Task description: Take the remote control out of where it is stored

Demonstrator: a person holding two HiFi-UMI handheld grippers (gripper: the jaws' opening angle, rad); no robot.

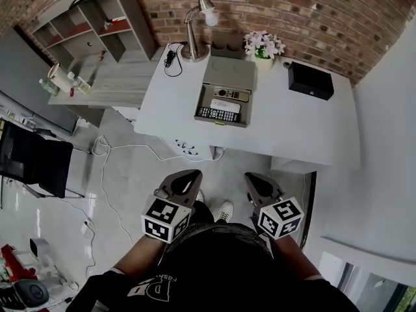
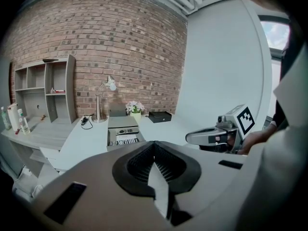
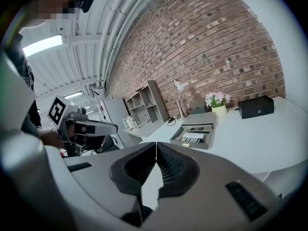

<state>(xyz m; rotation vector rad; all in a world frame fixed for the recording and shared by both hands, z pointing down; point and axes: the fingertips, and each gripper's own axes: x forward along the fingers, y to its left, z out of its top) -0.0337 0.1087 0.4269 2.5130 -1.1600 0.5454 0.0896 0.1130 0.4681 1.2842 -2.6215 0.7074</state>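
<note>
2 sets of tongs are clenched on nothing: your left tongs (image 1: 194, 174) and your right tongs (image 1: 250, 175) hang side by side near your waist, well apart from the white desk (image 1: 312, 129). On it, the remote control (image 1: 218, 114) lies at the front of an open grey box (image 1: 220, 123), near a lamp (image 1: 194, 52) and flowers (image 1: 263, 43).

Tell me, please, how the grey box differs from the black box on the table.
The grey box stands open; the black box is shut. The grey box is larger and shows remote controls inside; the black box shows nothing of its contents. Both rest on the white table.
</note>
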